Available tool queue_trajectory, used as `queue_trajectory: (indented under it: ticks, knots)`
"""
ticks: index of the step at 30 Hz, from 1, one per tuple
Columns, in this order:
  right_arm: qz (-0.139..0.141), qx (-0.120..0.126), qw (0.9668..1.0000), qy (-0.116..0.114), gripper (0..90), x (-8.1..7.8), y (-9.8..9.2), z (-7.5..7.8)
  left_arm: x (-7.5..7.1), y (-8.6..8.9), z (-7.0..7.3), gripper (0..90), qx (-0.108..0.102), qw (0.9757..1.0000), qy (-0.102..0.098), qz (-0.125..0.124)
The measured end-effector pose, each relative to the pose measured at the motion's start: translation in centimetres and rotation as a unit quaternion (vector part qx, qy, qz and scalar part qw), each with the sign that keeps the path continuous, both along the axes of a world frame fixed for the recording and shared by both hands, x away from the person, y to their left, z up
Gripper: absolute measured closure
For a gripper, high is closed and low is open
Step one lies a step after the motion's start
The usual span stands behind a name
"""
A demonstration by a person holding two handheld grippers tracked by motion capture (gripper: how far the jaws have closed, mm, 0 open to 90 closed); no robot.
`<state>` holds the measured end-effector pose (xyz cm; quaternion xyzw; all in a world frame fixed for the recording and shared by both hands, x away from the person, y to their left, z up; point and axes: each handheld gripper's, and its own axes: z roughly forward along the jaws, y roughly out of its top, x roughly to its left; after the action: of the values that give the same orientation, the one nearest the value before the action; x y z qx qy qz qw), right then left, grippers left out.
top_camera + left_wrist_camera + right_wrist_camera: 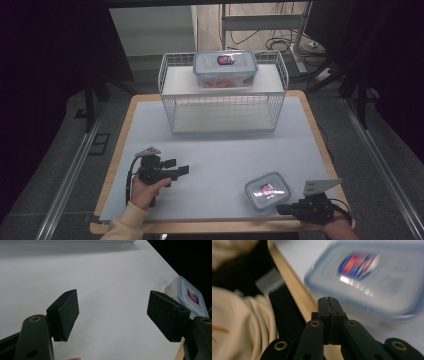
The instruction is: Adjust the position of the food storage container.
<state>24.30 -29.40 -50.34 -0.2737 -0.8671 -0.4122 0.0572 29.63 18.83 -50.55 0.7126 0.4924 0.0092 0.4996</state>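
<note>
We saw a white wire rack (223,107) standing at the far side of the table (118,145), with a large lidded container (225,69) resting on its upper shelf. Cables (272,40) lay on the floor behind it.

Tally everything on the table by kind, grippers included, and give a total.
Lidded plastic containers: 2, the large container on the rack, the small container near the table's front edge
White wire rack: 1
Grippers: 2, left gripper, right gripper
Total: 5

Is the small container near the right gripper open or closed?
Closed: the small container lies flat with its blue-rimmed lid on.
</note>
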Motion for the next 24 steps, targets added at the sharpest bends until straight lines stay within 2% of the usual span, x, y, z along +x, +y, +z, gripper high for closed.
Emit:
queue_trajectory:
  ticks: [1, 9, 12, 18, 24]
  knots:
    - [0.002, -0.025, 0.9997, -0.004, 89.7, 0.0, 0.5, -0.6, 0.0, 0.0, 0.0, 25.3, -0.002, 1.0, 0.002, 0.0]
    - [-0.013, -0.034, 0.999, -0.027, 89.8, 0.3, 1.1, -0.7, 0.0, 0.0, -0.1, 25.2, -0.001, 1.0, 0.003, 0.003]
    - [-0.024, -0.026, 0.999, -0.028, 89.7, 0.5, 1.4, -0.7, 0.0, 0.1, 0.1, 25.4, -0.014, 0.9998, 0.0, 0.013]
    - [-0.039, -0.012, 0.9987, -0.03, 89.8, 1.5, 2.1, -0.7, 0.0, 0.2, 0.1, 25.4, -0.009, 0.9999, 0.0, 0.012]
    - [-0.057, -0.018, 0.9979, -0.025, 89.7, 2.7, 3.0, -0.8, 0.1, 0.3, -0.1, 25.5, -0.006, 0.9999, 0.0, 0.01]
